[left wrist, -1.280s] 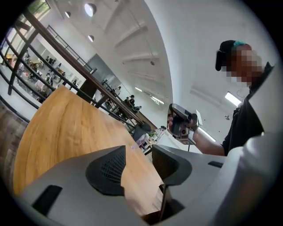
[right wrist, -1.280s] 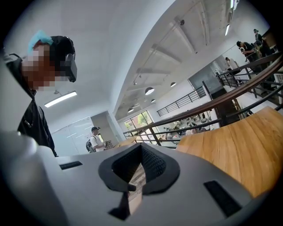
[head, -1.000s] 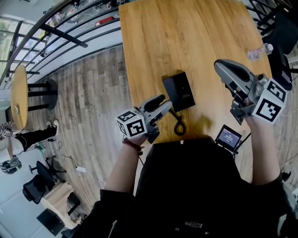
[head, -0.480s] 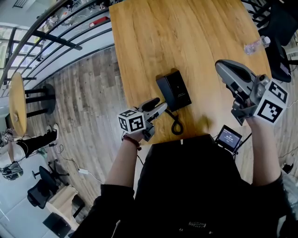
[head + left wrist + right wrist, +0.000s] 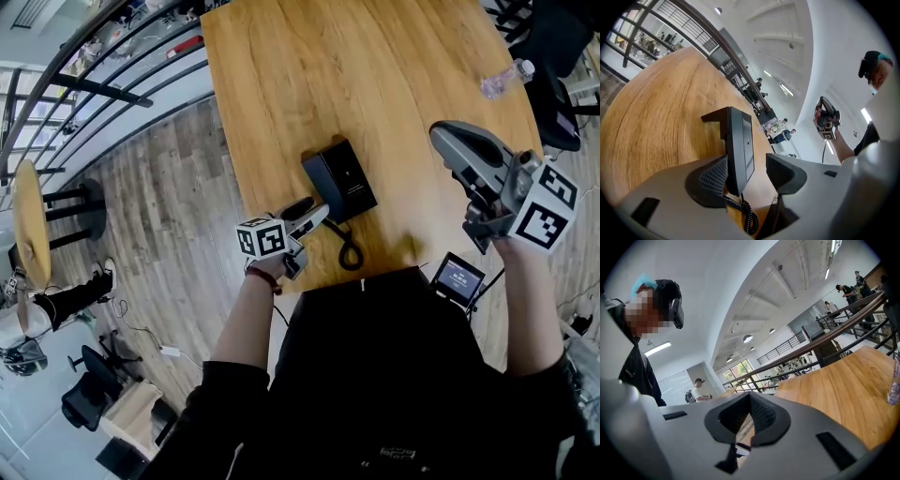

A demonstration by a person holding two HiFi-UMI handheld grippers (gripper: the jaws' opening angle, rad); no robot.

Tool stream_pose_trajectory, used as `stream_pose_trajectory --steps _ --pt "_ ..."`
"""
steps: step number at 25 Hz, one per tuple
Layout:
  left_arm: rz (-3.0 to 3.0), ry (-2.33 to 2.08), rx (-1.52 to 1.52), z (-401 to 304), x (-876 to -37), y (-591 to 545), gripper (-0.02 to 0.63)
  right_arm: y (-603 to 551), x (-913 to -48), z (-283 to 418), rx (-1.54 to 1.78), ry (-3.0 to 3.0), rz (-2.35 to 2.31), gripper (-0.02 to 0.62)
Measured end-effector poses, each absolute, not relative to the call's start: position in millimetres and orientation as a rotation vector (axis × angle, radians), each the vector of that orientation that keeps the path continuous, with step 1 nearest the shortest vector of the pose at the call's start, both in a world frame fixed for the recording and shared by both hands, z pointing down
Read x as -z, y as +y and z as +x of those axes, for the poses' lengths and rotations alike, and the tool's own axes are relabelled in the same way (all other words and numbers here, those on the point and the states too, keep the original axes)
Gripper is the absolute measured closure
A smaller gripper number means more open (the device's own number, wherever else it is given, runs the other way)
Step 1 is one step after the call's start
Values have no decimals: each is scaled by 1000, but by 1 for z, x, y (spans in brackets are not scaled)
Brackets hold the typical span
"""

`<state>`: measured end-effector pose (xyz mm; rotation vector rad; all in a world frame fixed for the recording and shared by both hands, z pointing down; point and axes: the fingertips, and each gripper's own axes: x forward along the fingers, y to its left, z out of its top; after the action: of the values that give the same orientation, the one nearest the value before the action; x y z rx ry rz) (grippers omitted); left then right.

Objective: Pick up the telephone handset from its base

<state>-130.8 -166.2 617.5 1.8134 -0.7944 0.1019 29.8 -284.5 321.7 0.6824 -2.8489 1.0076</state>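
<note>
On the wooden table [image 5: 394,66]: a black telephone [image 5: 339,183] sits close to the edge by the person, and its curly cord [image 5: 349,251] loops down to that edge
Handset [image 5: 736,150]: it lies on its base; both are black, so from above I cannot tell where one stops and the other starts
Left gripper [image 5: 312,212]: low by the near end of the phone and pointing at it; its jaws have just been opening and now stand wide apart; in the left gripper view the near end of the phone is between them, but the pads do not squeeze it
Right gripper [image 5: 457,142]: held up well off to the right, jaws closed together with nothing in them
How far along: the handset is not lifted yet; this looks like lining up for the grab
How it will feel: I think hard, stiff plastic, light to lift and smooth enough to slip; the cord will likely tug back like a spring
Where to hold: across the two long sides, near the middle, pads flat, and not down at the cord end
What could go wrong: the jaws might catch the base too, or the light base might slide or lift along
Other things: a clear bottle [image 5: 502,80] far off at the right edge, a small screen [image 5: 457,278] by the near edge
</note>
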Motion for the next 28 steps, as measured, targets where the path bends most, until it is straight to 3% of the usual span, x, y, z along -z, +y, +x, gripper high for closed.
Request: stream_pose_trajectory --steps 28 --pt "1713 -779 -55 -125 -656 -173 341 -276 -346 63 -1074 -2804 768 578"
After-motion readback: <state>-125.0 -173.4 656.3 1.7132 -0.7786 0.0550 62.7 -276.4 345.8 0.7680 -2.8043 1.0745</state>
